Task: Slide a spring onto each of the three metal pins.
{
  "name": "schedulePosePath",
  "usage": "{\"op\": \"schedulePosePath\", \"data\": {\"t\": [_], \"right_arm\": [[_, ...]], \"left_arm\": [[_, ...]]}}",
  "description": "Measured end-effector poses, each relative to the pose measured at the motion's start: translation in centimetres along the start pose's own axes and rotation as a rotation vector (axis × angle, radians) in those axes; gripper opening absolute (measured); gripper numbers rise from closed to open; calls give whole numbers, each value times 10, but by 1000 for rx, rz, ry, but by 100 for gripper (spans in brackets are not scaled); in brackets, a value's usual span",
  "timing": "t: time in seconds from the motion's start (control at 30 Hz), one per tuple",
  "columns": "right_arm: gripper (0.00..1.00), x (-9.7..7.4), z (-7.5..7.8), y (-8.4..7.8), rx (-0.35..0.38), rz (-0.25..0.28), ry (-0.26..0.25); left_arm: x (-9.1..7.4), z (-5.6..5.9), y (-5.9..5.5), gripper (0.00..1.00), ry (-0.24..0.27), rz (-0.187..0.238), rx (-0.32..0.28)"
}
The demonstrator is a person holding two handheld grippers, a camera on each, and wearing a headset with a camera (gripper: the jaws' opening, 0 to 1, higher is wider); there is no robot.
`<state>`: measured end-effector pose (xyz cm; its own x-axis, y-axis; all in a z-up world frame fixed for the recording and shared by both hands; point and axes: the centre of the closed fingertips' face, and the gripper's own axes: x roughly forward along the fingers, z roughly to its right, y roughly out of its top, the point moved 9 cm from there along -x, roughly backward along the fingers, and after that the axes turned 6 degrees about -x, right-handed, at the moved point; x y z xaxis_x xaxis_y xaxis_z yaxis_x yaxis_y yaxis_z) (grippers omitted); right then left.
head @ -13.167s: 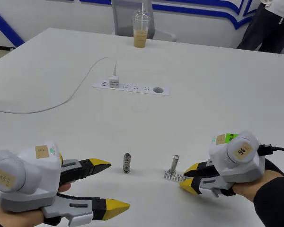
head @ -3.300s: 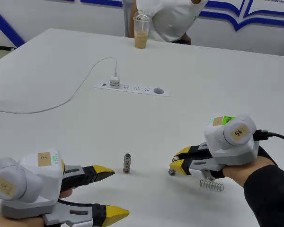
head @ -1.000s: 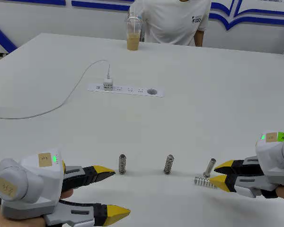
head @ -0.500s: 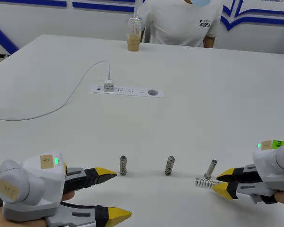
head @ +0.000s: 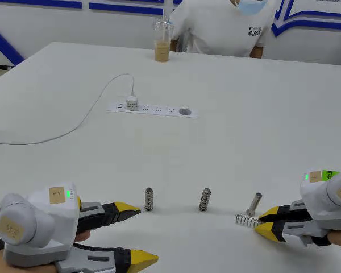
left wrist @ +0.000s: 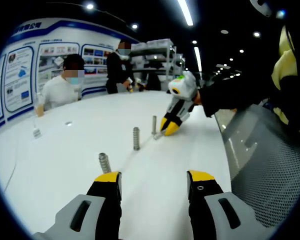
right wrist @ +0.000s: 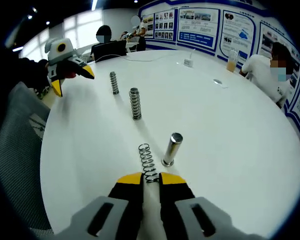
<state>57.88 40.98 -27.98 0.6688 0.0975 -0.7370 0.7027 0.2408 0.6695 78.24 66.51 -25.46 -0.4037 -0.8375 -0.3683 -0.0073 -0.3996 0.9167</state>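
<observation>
One wide white bench [head: 261, 114] is carrying everything, and a person in a white shirt [head: 216, 25] is showing at its far edge. The left claw [head: 142, 236] is hovering low over the near left of the bench, its yellow-tipped jaws spread wide with nothing between them; its own view is looking along those tips toward the row of pins. The right claw [head: 265, 222] is sitting low at the near right, jaws drawn almost together and pinching one end of the loose spring [head: 245, 219]. A white power strip [head: 153, 108] is lying mid-bench, with a cable [head: 74, 128] trailing off to the left, and a clear cup [head: 162, 40] of tan drink is standing near the person.

Three metal pins are standing upright in a row between the claws. The left pin [head: 149, 190] is wearing the left spring [head: 149, 200] around its shaft, and the middle pin [head: 206, 190] is wearing the middle spring [head: 204, 201] likewise. The right pin [head: 254, 203] is standing bare. The loose spring is lying flat on the bench just beside its foot, running out from the right claw's tips past the pin's base; whether it is touching the pin I cannot tell.
</observation>
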Motion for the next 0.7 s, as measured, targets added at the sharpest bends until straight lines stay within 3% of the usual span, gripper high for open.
{"op": "schedulePosePath", "data": {"t": [0.7], "right_arm": [[11, -7, -7, 7, 1, -2, -7]], "left_arm": [[7, 3, -2, 52, -28, -9, 7]]}}
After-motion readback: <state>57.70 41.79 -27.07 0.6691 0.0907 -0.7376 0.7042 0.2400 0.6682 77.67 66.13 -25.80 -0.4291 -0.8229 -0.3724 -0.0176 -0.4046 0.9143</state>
